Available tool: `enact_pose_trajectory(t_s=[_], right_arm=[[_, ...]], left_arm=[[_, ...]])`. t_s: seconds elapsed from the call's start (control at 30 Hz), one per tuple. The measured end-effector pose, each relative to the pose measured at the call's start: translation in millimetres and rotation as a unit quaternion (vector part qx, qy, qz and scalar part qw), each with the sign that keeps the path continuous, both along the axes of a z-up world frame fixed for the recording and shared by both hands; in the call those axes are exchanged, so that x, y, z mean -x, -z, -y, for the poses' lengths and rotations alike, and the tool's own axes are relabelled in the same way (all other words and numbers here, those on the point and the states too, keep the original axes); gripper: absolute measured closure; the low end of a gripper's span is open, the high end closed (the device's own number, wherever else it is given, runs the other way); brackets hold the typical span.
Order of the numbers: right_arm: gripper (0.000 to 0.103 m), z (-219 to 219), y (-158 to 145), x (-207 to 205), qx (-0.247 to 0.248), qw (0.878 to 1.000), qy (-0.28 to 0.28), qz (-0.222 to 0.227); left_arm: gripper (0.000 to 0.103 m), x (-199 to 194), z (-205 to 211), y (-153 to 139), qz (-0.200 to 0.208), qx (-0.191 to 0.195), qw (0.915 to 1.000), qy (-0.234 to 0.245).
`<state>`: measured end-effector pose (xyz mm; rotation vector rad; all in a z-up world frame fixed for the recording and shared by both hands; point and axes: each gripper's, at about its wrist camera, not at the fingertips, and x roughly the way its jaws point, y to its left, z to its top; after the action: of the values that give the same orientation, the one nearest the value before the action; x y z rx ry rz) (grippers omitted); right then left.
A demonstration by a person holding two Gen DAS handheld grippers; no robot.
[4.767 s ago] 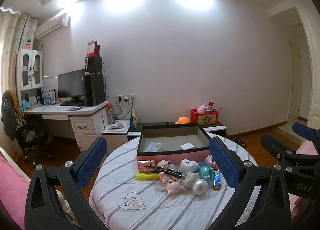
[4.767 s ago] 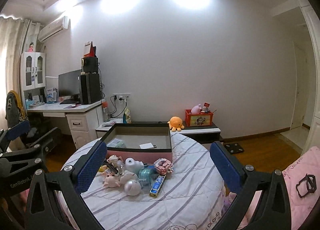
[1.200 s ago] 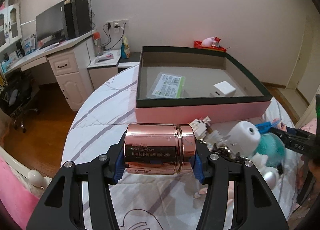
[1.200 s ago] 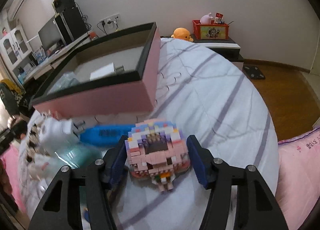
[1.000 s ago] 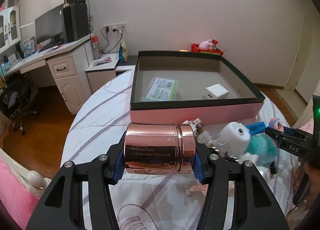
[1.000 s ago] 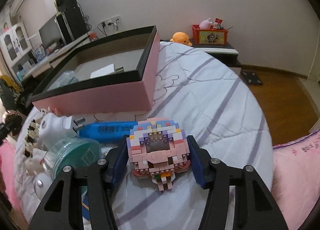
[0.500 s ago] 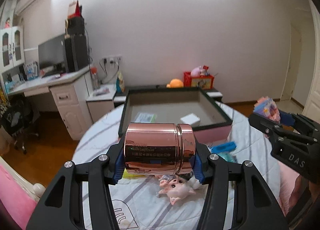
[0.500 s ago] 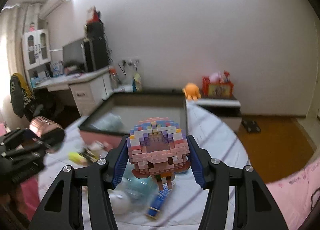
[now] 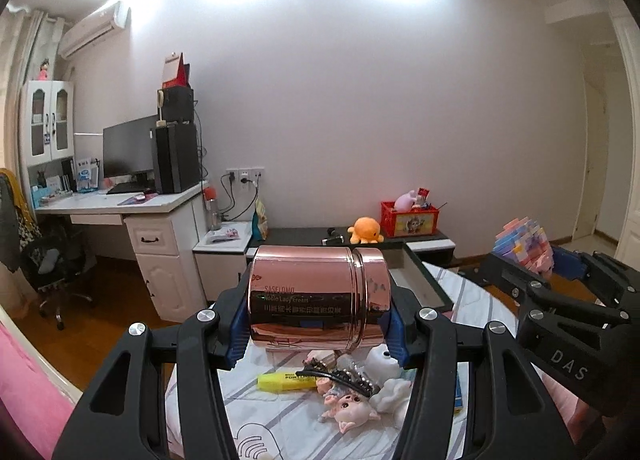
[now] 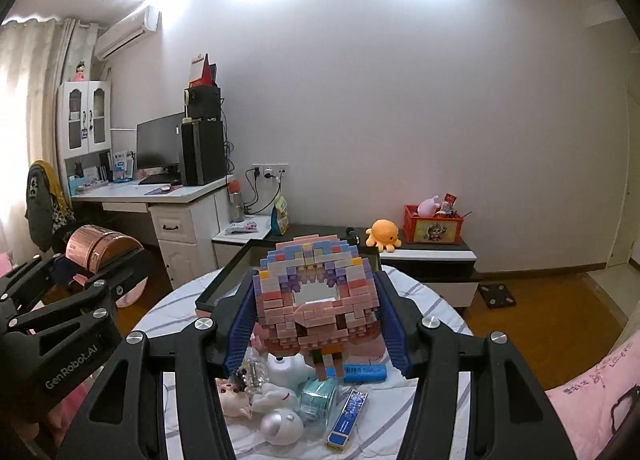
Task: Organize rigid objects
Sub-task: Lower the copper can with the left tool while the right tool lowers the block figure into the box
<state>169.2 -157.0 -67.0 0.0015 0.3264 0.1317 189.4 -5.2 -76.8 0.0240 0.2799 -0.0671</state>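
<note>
While the left gripper (image 9: 318,326) clamps a rose-gold jar (image 9: 318,297) sideways, the right gripper (image 10: 316,324) pinches a brick figure (image 10: 317,297).

Premises are presenting as a home bedroom. A computer desk (image 9: 116,202) is standing far left. Pink bedding (image 10: 596,392) is lying near right.

both wrist views face far wall, slightly downward; share round table (image 9: 280,412), desk (image 10: 172,196).

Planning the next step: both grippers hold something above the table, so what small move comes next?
Probably carry the rose-gold jar and the brick figure forward over the open box before lowering; each is clamped and lifted clear of the remaining toys.
</note>
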Motion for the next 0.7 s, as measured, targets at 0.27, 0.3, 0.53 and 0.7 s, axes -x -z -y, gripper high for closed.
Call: enact_pose_trajectory(t_s=[0.27,0.3,0.53,0.7], right_arm=[[0.046,-2.3,-1.6,-9.3,0.004,1.0,-0.002,0.001],[0.046,-3.0,-1.0,-12.8,0.005,1.0,-0.003,-0.001],[0.046,-2.6,3.8,-41.2,0.014,1.0,-0.008,-0.013],[0.046,0.0,11.2,-85.9,0.024,0.999,-0.009,-0.039]], left_arm=[[0.048,-9.2,1.6,-4.1,0.002,-0.004,1.0,-0.002],[0.048,-13.4,1.8,-3.7,0.001,-0.005,1.0,-0.002],[0.048,-43.4,5.3,0.7,-0.01,-0.016,0.9998,0.003],[0.048,-95.8,8.2,10.2,-0.04,-0.031,0.9986,0.013]])
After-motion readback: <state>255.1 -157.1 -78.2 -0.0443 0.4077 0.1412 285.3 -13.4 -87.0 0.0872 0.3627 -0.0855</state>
